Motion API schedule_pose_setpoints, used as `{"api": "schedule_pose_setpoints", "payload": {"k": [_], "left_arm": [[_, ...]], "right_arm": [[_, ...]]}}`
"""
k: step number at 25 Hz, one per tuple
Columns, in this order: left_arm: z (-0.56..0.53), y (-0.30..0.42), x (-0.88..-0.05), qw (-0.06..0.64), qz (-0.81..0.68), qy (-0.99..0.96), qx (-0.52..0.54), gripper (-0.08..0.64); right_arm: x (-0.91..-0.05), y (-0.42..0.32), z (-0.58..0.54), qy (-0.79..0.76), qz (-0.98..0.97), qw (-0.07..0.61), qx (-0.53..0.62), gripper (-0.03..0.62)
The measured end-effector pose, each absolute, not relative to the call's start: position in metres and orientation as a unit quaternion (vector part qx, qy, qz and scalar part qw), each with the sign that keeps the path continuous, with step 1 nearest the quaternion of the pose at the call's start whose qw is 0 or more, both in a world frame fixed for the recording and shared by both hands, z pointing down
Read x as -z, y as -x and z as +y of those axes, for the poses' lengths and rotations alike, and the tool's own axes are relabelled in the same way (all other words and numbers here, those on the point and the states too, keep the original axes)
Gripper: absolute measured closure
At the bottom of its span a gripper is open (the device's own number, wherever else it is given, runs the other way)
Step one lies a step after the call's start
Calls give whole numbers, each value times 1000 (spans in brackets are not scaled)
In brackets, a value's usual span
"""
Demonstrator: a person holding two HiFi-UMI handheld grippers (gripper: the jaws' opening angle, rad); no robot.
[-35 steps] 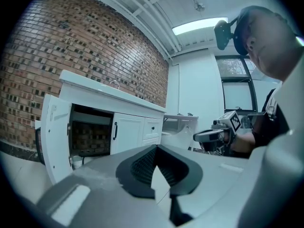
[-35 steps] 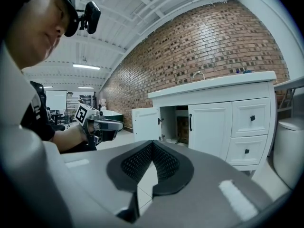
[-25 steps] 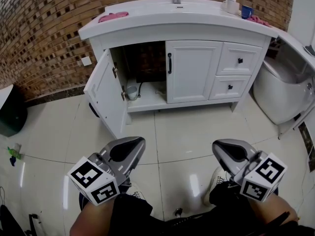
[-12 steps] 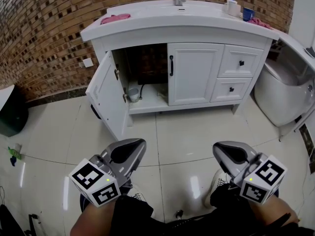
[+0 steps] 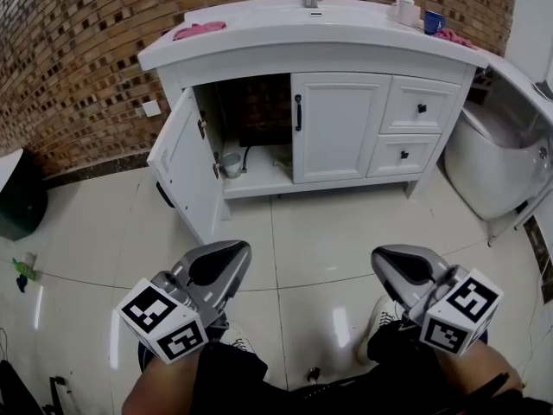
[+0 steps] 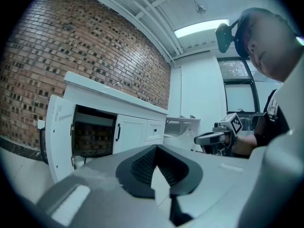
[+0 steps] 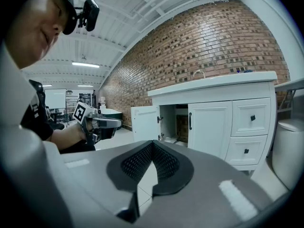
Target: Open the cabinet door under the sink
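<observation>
The white sink cabinet (image 5: pixel 337 124) stands against the brick wall. Its left door (image 5: pixel 186 167) is swung wide open toward me, showing the dark inside under the sink. The right door (image 5: pixel 333 128), with a black handle (image 5: pixel 298 111), is closed. My left gripper (image 5: pixel 233 253) and right gripper (image 5: pixel 384 256) are held low by my body, far from the cabinet, both shut and empty. The left gripper view shows the left gripper (image 6: pixel 156 148) with its jaws together and the open door (image 6: pixel 59 137) beyond. The right gripper (image 7: pixel 153 146) is likewise shut, with the open door (image 7: pixel 145 122) ahead of it.
A small pail (image 5: pixel 231 162) sits inside the open compartment. Two drawers (image 5: pixel 419 106) are at the cabinet's right, and a white tub (image 5: pixel 492 162) stands beyond. A black bin (image 5: pixel 17 199) is at far left. Pink cloth (image 5: pixel 199 30), bottle and cup sit on the countertop.
</observation>
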State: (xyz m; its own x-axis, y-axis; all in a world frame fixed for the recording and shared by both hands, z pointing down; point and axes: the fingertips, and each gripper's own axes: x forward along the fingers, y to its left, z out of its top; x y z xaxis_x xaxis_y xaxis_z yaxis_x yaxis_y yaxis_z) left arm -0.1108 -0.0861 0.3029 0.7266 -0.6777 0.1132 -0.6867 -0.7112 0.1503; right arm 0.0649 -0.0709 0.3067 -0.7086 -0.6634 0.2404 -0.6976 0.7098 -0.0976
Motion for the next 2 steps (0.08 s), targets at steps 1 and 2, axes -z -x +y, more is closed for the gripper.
{"api": "schedule_pose_setpoints", "payload": {"k": [1, 2], "left_arm": [[-86, 111, -303, 91, -369, -925, -25, 555], [-85, 111, -303, 91, -368, -925, -24, 555]], "right_arm": [[-308, -64, -71, -369, -920, 96, -92, 584], [-309, -64, -70, -369, -920, 97, -93, 584]]}}
